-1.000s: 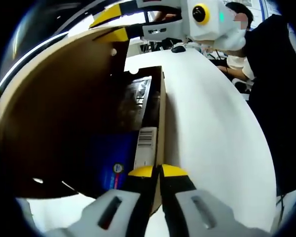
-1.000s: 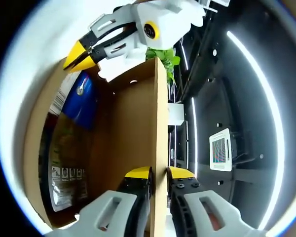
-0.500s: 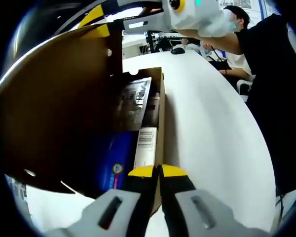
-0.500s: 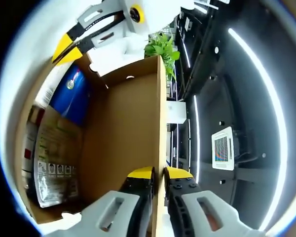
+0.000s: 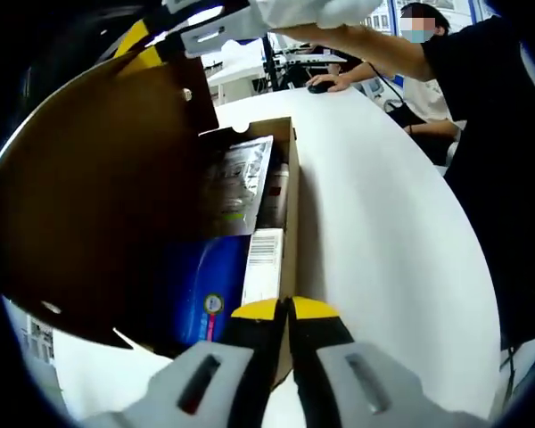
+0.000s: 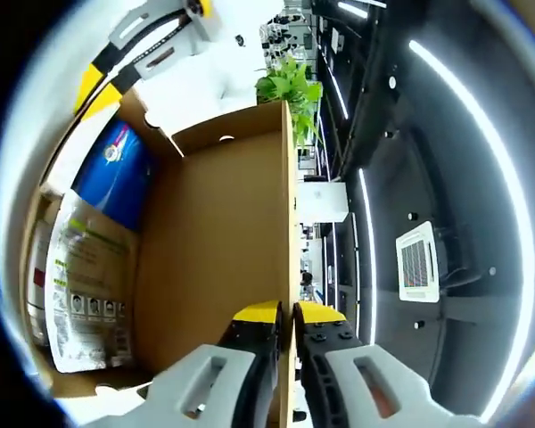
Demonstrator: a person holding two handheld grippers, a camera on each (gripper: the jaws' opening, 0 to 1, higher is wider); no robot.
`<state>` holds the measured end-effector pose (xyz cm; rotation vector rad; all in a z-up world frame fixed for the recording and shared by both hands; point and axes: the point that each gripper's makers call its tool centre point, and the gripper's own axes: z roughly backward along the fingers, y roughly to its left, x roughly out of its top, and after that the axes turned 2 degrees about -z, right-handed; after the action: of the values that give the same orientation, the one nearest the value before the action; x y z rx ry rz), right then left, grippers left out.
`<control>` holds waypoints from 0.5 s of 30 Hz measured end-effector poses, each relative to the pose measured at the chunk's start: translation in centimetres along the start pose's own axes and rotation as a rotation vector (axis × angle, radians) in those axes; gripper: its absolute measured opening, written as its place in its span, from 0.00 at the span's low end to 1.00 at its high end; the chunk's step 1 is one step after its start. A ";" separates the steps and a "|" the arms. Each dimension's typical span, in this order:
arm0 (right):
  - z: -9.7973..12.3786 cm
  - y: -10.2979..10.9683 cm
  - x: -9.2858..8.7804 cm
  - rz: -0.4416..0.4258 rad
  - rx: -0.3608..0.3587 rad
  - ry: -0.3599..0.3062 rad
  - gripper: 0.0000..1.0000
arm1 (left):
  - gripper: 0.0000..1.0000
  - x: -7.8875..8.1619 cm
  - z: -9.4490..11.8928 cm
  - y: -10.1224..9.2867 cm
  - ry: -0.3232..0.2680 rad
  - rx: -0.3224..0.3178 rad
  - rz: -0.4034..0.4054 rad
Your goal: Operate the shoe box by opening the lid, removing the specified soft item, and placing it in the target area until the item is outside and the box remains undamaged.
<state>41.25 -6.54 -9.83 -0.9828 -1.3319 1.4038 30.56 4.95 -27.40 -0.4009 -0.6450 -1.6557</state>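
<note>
The box (image 5: 285, 192) is seen on the white bench (image 5: 383, 232), its wall pinched by the left tool (image 5: 284, 309). The lid (image 6: 223, 232) is held raised, its edge pinched by the right tool (image 6: 285, 312). Inside the box, a blue pack (image 6: 116, 174) and a white pouch (image 6: 89, 285) are seen side by side.

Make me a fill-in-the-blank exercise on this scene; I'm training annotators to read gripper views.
1. The right gripper is shut on the edge of the box's ____.
2. The left gripper is shut on the box's ____.
3. Inside the box, next to a white pouch, lies a ____ pouch.

Missing words: lid; wall; blue
</note>
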 end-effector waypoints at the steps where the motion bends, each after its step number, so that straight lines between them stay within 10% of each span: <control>1: -0.2 -0.1 -0.1 -0.001 0.005 -0.002 0.04 | 0.03 0.0 0.0 0.0 0.001 0.002 -0.002; 15: -3.8 -0.4 -1.7 -0.075 0.109 -0.025 0.03 | 0.03 0.0 0.0 0.0 -0.001 -0.002 -0.010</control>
<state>45.39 -7.30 -9.82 -0.8371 -1.2832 1.4203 30.58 4.92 -27.41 -0.4002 -0.6468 -1.6664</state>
